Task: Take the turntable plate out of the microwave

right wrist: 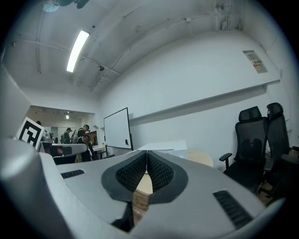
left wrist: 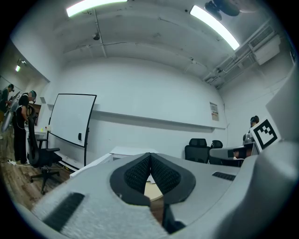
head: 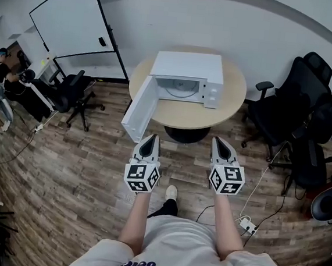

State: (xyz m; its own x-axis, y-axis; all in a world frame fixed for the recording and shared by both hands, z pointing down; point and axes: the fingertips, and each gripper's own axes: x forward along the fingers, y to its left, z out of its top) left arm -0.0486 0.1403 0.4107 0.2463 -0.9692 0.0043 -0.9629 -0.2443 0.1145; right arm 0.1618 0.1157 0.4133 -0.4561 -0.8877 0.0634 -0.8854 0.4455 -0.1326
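- The microwave [head: 186,73] sits on the round table [head: 233,104], its door [head: 137,112] wide open.
- The turntable plate [head: 180,90] lies inside the microwave.
- The left gripper [head: 151,140] and right gripper [head: 219,143] hover short of the microwave, jaws closed and empty.

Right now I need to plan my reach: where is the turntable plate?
In the head view, the turntable plate lies inside the open microwave on the round table, top centre, just right of the swung-open door.
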